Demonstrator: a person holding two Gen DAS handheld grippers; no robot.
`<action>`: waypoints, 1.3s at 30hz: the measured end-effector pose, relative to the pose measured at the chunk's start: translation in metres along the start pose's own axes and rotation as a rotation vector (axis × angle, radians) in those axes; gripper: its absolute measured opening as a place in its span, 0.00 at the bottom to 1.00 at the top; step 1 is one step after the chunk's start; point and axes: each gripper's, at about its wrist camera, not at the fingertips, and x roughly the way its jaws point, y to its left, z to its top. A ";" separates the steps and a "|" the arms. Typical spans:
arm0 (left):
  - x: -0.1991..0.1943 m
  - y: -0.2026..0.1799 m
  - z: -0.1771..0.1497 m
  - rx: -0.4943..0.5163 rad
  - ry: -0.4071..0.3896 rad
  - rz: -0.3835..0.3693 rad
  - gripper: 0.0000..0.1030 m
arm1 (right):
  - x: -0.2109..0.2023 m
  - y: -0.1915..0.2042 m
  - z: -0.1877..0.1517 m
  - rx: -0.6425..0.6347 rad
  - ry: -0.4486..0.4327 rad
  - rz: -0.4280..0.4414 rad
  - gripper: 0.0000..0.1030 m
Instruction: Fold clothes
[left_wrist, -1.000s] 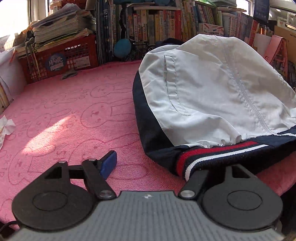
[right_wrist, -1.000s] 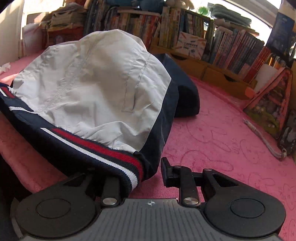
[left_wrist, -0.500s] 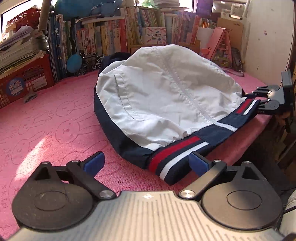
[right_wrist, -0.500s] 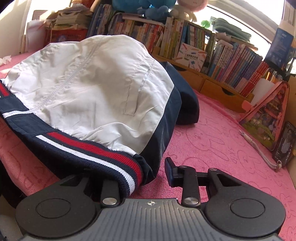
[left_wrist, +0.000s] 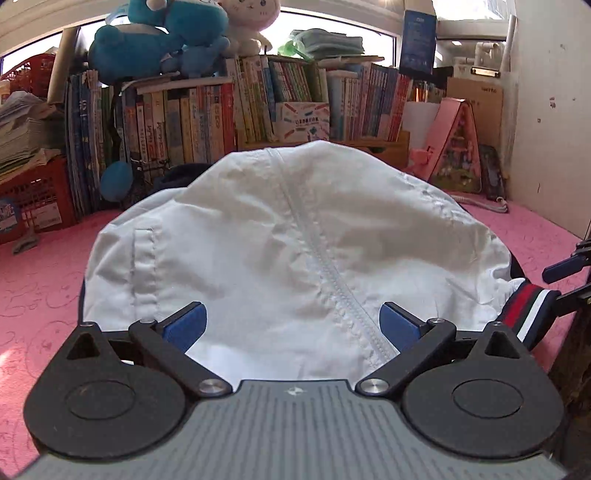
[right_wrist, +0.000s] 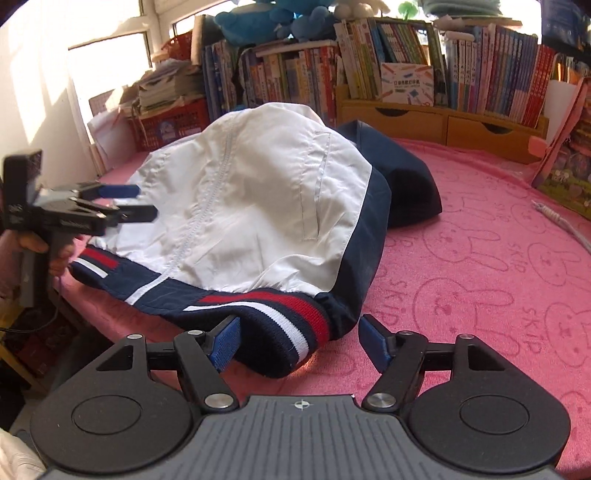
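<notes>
Jacket (right_wrist: 258, 192), white shell with navy side panels and a red, white and navy ribbed hem (right_wrist: 273, 310), lies front up on the pink rabbit-print cover (right_wrist: 498, 258) of the bench, zip running up its middle, hem at the near edge. It looks light, thin and slippery, likely to billow and slide, while the ribbed hem is thicker and gives firmer purchase; the hem corners or the navy side seams seem the best places to take hold.

The right tool (right_wrist: 299, 339) sits low at the right hem corner, angled down; its jaws are opening, with the hem end lying between the blue pads (right_wrist: 225, 343) but no longer pinched. The left tool (left_wrist: 291, 325) hovers over the white front near the hem, tilted down, its fingers spread wide on nothing. In the right wrist view a hand (right_wrist: 44, 251) grips its handle at the bench's near edge. Behind stand a bookshelf (left_wrist: 295, 107) and plush toys (left_wrist: 162, 37).
</notes>
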 end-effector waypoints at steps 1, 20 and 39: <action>0.008 -0.001 -0.004 0.001 0.026 0.010 0.98 | -0.010 -0.002 0.002 0.010 -0.017 0.017 0.74; 0.028 -0.004 -0.031 -0.012 0.074 0.019 1.00 | 0.198 0.044 0.221 -0.079 -0.217 -0.147 0.86; 0.000 0.007 -0.023 -0.007 0.056 -0.135 0.99 | 0.149 0.026 0.054 0.029 -0.098 -0.105 0.74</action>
